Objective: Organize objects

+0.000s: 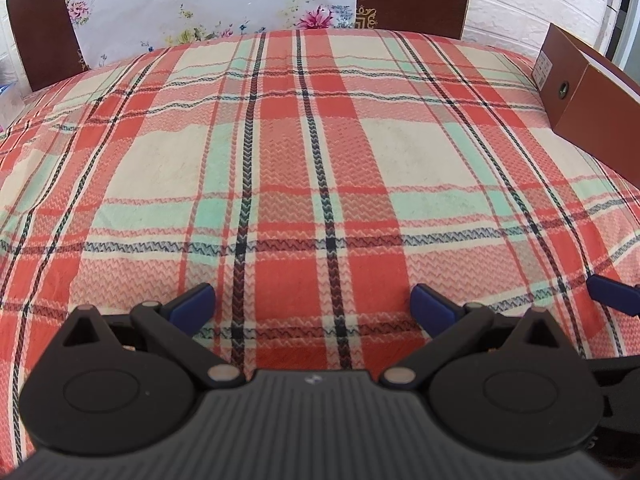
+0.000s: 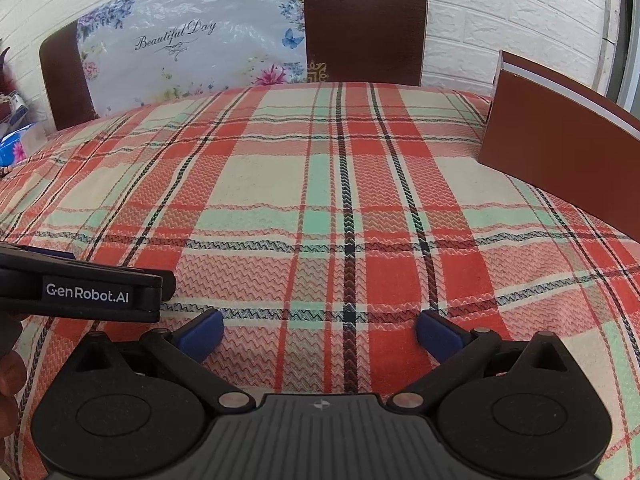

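Observation:
My left gripper [image 1: 312, 302] is open and empty, low over a plaid tablecloth [image 1: 304, 152]. My right gripper [image 2: 320, 330] is open and empty over the same cloth [image 2: 320, 184]. A brown cardboard box [image 1: 580, 100] stands at the right side of the table; in the right wrist view the box [image 2: 560, 160] is ahead to the right, well apart from the fingers. The left gripper's black body [image 2: 80, 292] shows at the left of the right wrist view. A blue fingertip of the right gripper [image 1: 612, 294] shows at the right edge of the left wrist view.
Two dark brown chair backs [image 2: 364, 24] stand behind the far table edge, with a floral plastic bag [image 2: 192, 52] between them. A white brick wall [image 2: 520, 20] is behind. Small blue and white items [image 2: 16, 140] sit off the table's left.

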### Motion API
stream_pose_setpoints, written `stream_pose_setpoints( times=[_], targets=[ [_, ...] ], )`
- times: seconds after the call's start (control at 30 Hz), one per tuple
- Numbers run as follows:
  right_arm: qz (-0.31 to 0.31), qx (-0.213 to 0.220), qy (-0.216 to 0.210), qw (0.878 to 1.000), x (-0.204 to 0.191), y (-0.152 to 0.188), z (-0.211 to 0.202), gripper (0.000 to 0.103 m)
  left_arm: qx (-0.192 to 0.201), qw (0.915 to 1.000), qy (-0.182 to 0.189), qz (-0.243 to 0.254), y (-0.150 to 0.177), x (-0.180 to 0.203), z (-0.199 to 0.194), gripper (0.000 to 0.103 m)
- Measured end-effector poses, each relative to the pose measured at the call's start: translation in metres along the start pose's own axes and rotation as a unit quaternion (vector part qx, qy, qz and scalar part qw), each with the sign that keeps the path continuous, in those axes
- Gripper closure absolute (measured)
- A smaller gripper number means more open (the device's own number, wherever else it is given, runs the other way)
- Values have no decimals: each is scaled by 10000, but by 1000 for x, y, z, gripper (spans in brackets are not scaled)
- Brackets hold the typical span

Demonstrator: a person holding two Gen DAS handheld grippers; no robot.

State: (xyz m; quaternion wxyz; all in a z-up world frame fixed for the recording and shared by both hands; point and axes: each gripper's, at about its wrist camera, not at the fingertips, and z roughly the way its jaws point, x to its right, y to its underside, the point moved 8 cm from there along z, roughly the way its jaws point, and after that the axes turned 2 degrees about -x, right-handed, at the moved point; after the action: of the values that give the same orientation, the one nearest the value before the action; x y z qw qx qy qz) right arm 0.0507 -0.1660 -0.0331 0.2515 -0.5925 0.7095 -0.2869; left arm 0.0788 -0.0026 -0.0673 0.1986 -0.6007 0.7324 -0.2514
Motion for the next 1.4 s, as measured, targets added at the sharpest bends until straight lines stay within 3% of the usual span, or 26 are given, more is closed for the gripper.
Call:
stream_pose_setpoints(
  times=[0.7, 1.4],
  targets=[
    [-196, -5, -442, 9988, -24, 0, -6, 1, -225, 9993, -174, -261, 7, -15, -5, 0],
    [-252, -6, -581, 9980, -26, 1, -7, 1, -312, 9986, -232, -346, 12, -20, -9, 0]
  ],
)
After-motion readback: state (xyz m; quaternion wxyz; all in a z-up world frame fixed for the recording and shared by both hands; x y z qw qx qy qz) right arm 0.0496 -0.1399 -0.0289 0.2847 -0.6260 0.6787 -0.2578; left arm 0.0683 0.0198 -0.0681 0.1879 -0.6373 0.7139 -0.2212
